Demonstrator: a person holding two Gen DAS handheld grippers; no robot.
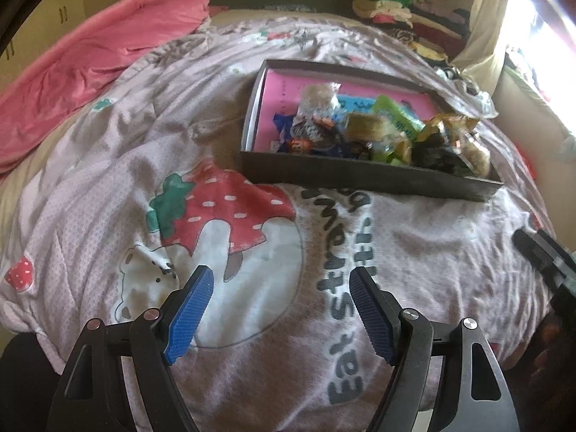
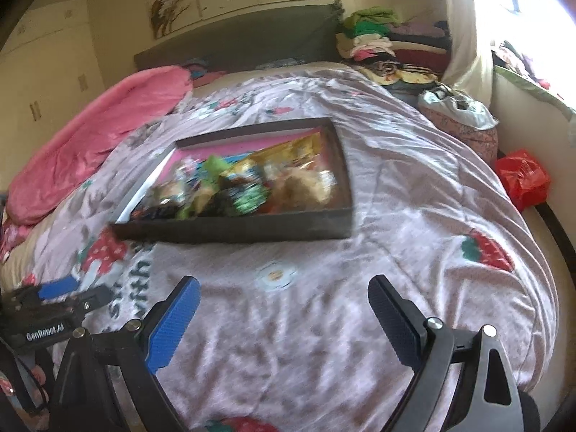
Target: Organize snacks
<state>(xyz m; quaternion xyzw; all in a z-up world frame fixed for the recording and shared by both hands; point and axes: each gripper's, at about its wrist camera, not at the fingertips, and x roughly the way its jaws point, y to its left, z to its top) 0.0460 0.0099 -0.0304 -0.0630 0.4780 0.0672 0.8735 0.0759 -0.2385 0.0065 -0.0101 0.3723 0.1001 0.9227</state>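
Note:
A shallow dark box [image 1: 360, 176] [image 2: 234, 228] with a pink floor lies on the bed quilt. It holds a heap of wrapped snacks [image 1: 363, 129] [image 2: 252, 187]: green, blue, gold and clear packets. My left gripper [image 1: 280, 277] hovers over the quilt in front of the box, open, nothing between its blue pads. My right gripper [image 2: 284, 288] is open too, nothing in it, hanging short of the box's near wall. In the right wrist view the left gripper [image 2: 57, 295] shows at the far left; in the left wrist view the right gripper's fingers [image 1: 540, 248] show at the right edge.
The pinkish quilt [image 1: 252, 360] with strawberry prints covers the bed. A pink blanket [image 1: 90, 57] lies at the back left. Folded clothes [image 2: 370, 32] are stacked at the headboard's right, a white bag [image 2: 457, 108] and a red bag [image 2: 522, 176] sit at the bed's right side.

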